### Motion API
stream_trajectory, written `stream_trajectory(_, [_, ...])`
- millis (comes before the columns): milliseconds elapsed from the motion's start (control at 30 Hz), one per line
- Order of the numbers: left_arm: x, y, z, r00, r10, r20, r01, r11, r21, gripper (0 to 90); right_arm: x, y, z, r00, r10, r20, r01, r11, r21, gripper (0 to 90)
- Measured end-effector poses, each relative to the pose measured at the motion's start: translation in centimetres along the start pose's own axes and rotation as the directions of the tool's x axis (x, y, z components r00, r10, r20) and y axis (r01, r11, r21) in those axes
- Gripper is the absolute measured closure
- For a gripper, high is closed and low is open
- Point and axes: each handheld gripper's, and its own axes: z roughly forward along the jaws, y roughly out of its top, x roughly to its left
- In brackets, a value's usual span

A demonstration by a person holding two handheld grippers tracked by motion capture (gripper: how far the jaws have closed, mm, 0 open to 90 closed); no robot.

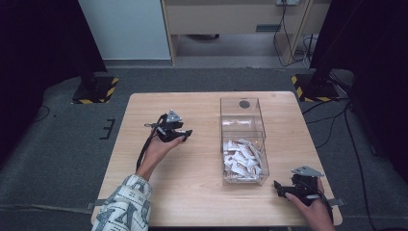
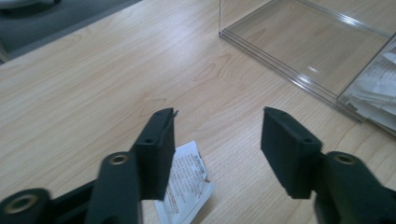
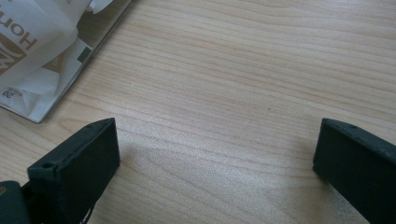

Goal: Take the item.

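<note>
I take the clear plastic two-compartment box (image 1: 243,139) on the pale wooden table (image 1: 192,192) as my landmark. Its near compartment holds a loose heap of small white printed paper sachets (image 1: 242,158); its far compartment looks bare, the wood showing through its floor in the left gripper view.

My left gripper (image 1: 179,132) sits to the left of the box, apart from its wall, with the jaws spread wide and nothing between them. In the left gripper view one single white printed sachet (image 2: 184,184) lies flat on the wood just beneath and behind the left-hand jaw, outside the box. Whether the jaw touches it I cannot tell.

My right gripper (image 1: 280,188) rests beyond the near right corner of the box, low on the table. In the right gripper view its jaws also stand wide apart over bare wood, gripping nothing, with the sachets behind the clear wall at the upper left.

As I judge it, the work is moving sachets between the box and the table, and it is early: one sachet lies out, nearly the whole heap remains inside. Which way the lone sachet is bound I cannot say.
</note>
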Motion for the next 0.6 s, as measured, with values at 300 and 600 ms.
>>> stream_trajectory(300, [-1.8,0.5,-0.6,0.9946,0.054,0.089,-0.052,0.9985,-0.018,14.5,0.0,0.0,0.0,1.0,0.0,0.0,0.0,1.0,0.0,0.8])
stream_trajectory(600, [-3.3,-0.4,-2.3,0.9908,0.065,0.119,-0.06,0.9971,-0.045,6.9,0.0,0.0,0.0,1.0,0.002,0.003,-0.002,1.0,-0.001,0.8])
